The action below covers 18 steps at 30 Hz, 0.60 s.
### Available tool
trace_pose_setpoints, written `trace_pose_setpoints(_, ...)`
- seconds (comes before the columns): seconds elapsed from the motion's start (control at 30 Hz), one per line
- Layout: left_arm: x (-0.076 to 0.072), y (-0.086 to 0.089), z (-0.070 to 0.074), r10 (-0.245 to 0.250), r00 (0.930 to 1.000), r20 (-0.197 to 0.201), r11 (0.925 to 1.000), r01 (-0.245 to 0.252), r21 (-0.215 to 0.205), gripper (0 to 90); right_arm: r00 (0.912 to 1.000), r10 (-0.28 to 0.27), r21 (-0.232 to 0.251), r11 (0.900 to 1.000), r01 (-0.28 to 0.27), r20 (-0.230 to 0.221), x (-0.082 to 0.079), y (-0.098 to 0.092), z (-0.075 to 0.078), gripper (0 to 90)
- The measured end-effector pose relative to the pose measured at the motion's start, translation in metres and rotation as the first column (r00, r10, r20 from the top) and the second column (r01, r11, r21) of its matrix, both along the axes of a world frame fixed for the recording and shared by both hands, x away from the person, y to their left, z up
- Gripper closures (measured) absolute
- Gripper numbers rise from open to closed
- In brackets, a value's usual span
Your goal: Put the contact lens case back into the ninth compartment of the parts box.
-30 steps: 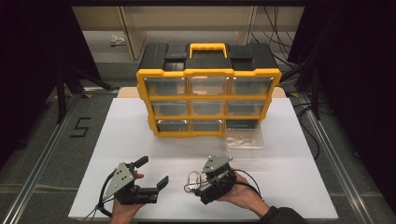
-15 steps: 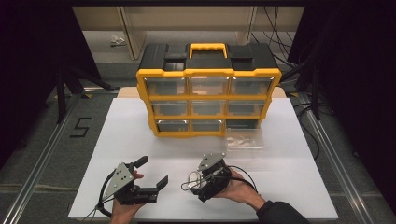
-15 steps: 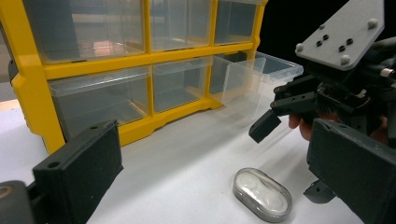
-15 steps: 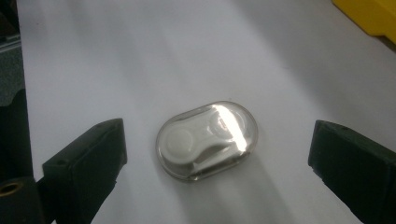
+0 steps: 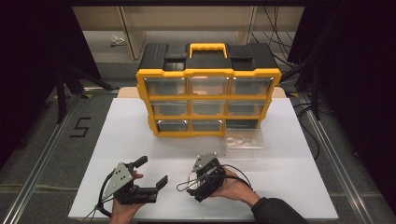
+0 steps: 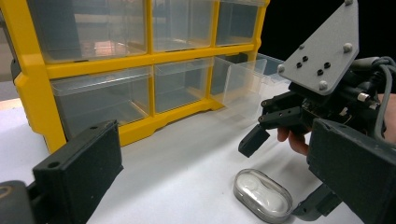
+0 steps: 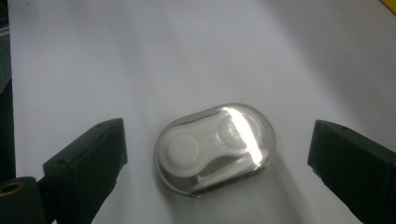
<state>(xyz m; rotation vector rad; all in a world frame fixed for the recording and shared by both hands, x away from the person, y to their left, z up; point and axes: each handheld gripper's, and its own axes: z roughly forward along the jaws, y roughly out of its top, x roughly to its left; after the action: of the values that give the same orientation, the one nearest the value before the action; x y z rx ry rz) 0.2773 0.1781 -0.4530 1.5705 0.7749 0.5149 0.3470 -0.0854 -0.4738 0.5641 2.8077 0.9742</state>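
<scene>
A small clear oval case (image 7: 215,147) with a white insert lies flat on the white table (image 5: 140,135). My right gripper (image 7: 219,161) hangs over it, open, with one jaw on each side of the case and neither pad touching it. In the left gripper view the same case (image 6: 262,199) lies under the right gripper (image 6: 286,173). From above, the right gripper (image 5: 190,181) is near the table's front edge, pointing left and down. To its left, my left gripper (image 5: 151,171) is held open with nothing between its fingers.
A yellow and black drawer organizer (image 5: 208,93) with clear drawers stands at the back of the table. Its bottom right slot (image 5: 243,124) is vacant, and a clear drawer (image 5: 243,140) lies on the table in front of it.
My right gripper has shifted a little to the left and down, closer over the case. The left gripper has stayed where it was.
</scene>
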Motion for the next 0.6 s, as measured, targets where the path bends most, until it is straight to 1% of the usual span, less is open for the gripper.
trace_pose_setpoints(0.13,0.0002,0.0004,0.0,0.001,1.0,0.0,1.0,-0.001,-0.002,2.8,0.9999,0.012,-0.011,1.0,-0.012,-0.004,0.0019,0.0024,-0.0027,5.8)
trace_pose_setpoints(0.27,0.0,0.0004,0.0004,0.001,1.0,0.0,1.0,-0.001,-0.008,2.8,0.9999,0.007,-0.014,1.0,-0.007,-0.009,0.0047,0.0051,-0.0049,6.6)
trace_pose_setpoints(0.3,-0.0001,0.0005,0.0004,0.001,1.0,0.001,1.0,-0.001,-0.007,2.9,0.9999,0.003,-0.016,1.0,-0.003,-0.012,0.0047,0.0061,-0.0054,6.8)
trace_pose_setpoints(0.47,0.0,0.0014,0.0005,0.007,1.0,0.001,1.0,-0.007,-0.005,2.9,0.9997,0.017,-0.031,0.999,-0.018,-0.017,0.004,0.0082,-0.008,7.5)
trace_pose_setpoints(0.6,-0.0002,0.0013,0.0006,0.008,1.0,0.002,1.0,-0.008,-0.004,3.0,0.9996,0.018,-0.03,0.999,-0.019,-0.02,0.0046,0.0077,-0.01,9.2)
